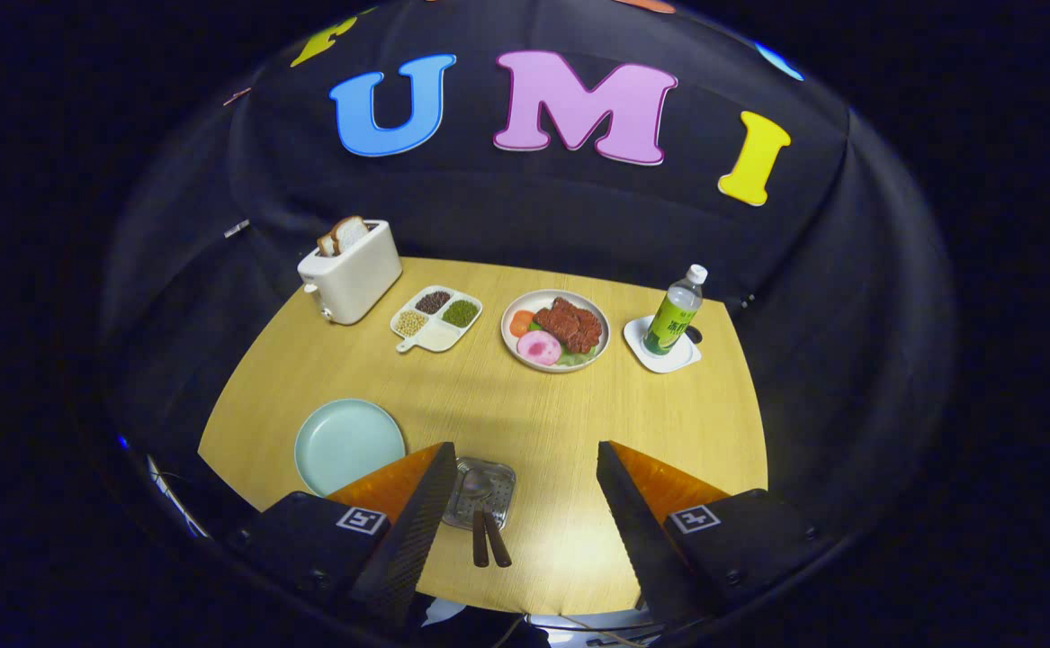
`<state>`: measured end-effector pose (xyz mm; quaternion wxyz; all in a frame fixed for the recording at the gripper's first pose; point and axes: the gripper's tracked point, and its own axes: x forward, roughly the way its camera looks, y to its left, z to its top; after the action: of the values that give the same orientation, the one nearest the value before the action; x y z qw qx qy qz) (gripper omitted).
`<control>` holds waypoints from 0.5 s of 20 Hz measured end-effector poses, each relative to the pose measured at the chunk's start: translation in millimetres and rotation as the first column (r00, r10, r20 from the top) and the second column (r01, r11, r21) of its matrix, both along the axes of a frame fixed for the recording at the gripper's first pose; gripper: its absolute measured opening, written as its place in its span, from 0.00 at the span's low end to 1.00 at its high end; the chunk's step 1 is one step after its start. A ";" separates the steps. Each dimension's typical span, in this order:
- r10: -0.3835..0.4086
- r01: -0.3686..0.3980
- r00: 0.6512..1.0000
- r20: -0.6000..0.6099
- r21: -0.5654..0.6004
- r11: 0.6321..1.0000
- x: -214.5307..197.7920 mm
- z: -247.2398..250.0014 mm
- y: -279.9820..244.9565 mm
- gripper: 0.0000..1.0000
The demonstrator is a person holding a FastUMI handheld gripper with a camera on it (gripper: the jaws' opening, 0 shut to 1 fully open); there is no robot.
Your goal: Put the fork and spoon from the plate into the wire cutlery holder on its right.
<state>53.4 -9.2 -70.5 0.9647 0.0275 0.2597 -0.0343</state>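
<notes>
A pale blue plate (pixel 349 445) lies on the wooden table (pixel 525 405), just left of my left finger, and its face is bare. To its right, beside the inner edge of my left finger, stands the metal wire cutlery holder (pixel 481 490). Two brown-handled utensils (pixel 487 538) rest in it, with their handles pointing back toward me and a shiny spoon bowl (pixel 474 486) inside the basket. I cannot make out which handle is the fork's. My gripper (pixel 525 445) is open above the table, with nothing between its fingers.
Across the far half of the table stand a white toaster (pixel 351 270) with bread, a divided dish of beans (pixel 436 318), a plate of meat and vegetables (pixel 555 329), and a green bottle (pixel 674 317) on a white coaster.
</notes>
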 end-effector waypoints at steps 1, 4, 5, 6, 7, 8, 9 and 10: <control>0.003 -0.003 0.998 0.055 -0.006 1.000 -0.9 10.1 -0.8 0.98; 0.001 0.002 0.976 0.216 -0.013 1.000 -8.7 40.3 -8.2 0.97; -0.003 0.005 0.965 0.263 -0.009 1.000 -12.3 49.7 -11.3 0.97; -0.011 0.013 0.955 0.296 -0.006 1.000 -16.8 55.2 -14.3 0.98; -0.014 0.014 0.945 0.327 0.003 1.000 -19.1 60.6 -16.6 0.97; -0.008 0.005 0.937 0.350 0.009 1.000 -23.1 64.3 -17.4 0.98; -0.002 -0.002 0.926 0.377 0.009 1.000 -23.3 66.6 -20.0 0.98; -0.001 -0.003 0.920 0.392 0.009 1.000 -23.2 68.2 -23.2 0.98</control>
<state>30.2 -32.4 -2.2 0.9970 0.0383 0.0614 -0.0265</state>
